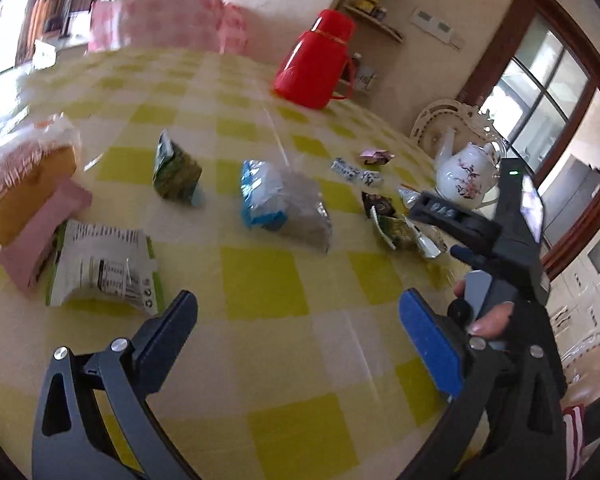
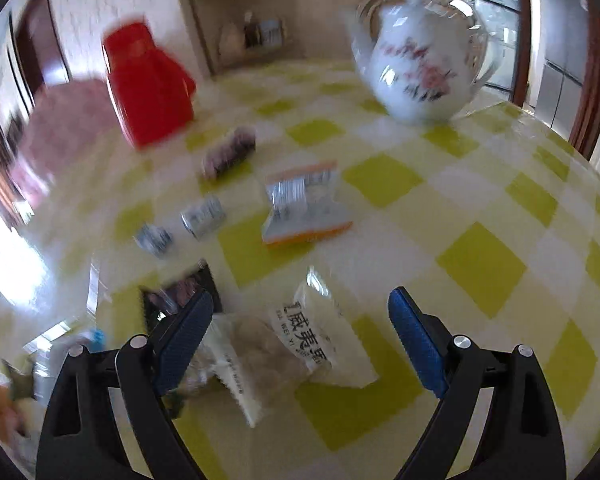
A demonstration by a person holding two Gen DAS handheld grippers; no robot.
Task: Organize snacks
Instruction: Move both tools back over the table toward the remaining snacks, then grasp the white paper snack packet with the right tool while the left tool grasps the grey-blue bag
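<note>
Round tabletop w/ glossy yellow-and-white check cloth; cream walls, wood-framed glass door, corner shelf w/ flowers. Red plastic thermos and white porcelain teapot (pink blossom print) stand at the far side. Snacks lie scattered mid-table: crinkly blue-and-clear bag, green foil pack, white printed pouch, bread loaf in plastic. Left tongs apart, nothing between. Right tongs apart too, hovering over a clear bag w/ black lettering.
</note>
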